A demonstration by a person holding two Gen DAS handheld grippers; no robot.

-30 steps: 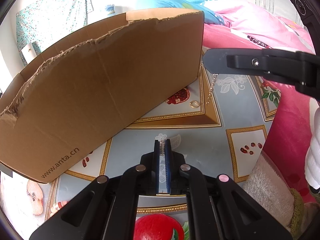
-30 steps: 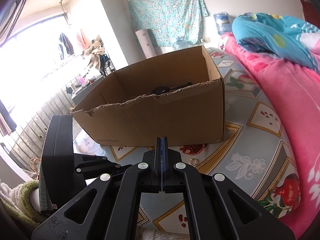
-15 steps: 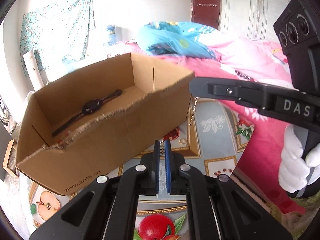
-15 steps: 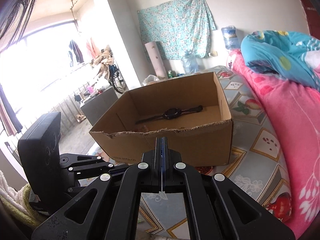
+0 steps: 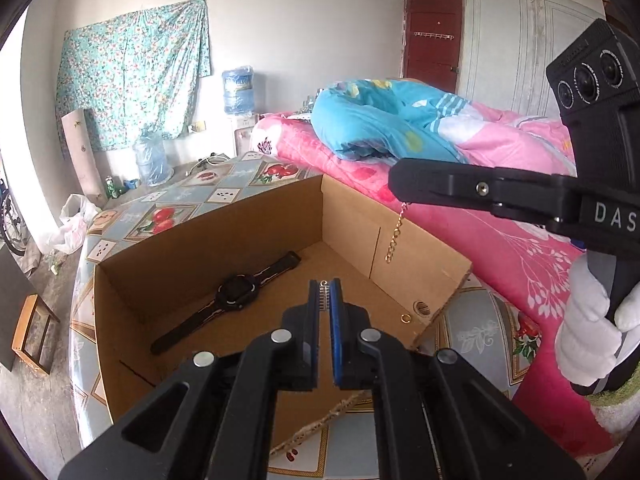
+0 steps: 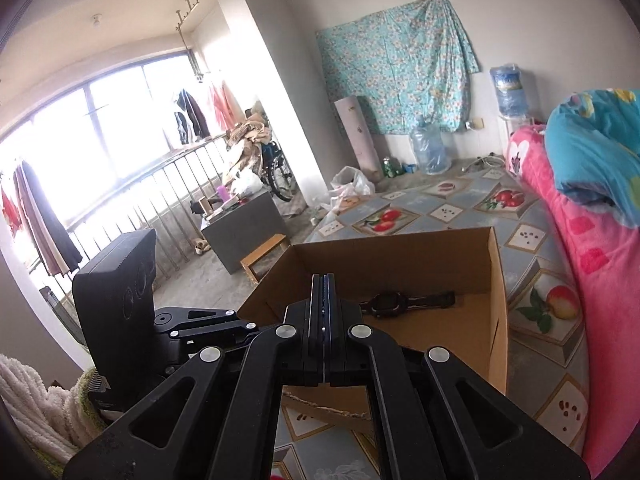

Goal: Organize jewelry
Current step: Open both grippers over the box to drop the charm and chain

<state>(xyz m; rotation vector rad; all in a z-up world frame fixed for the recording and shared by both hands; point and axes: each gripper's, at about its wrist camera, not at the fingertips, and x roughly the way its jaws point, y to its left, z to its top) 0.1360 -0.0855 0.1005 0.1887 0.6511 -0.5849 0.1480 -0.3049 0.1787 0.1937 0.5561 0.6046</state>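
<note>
Gold chain (image 5: 396,236) hanging from right tool (image 5: 394,178), over box (image 5: 420,256)

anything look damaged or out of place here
The cardboard box has a ragged, torn near edge, with a frayed strip hanging at its front. A small gold ring lies loose just by the box's corner, apart from the watch inside.

A big bright window (image 6: 92,120) with a railing is at the left. A floral cloth (image 6: 396,68) hangs on the far white wall, a red door (image 5: 432,40) at right.
</note>
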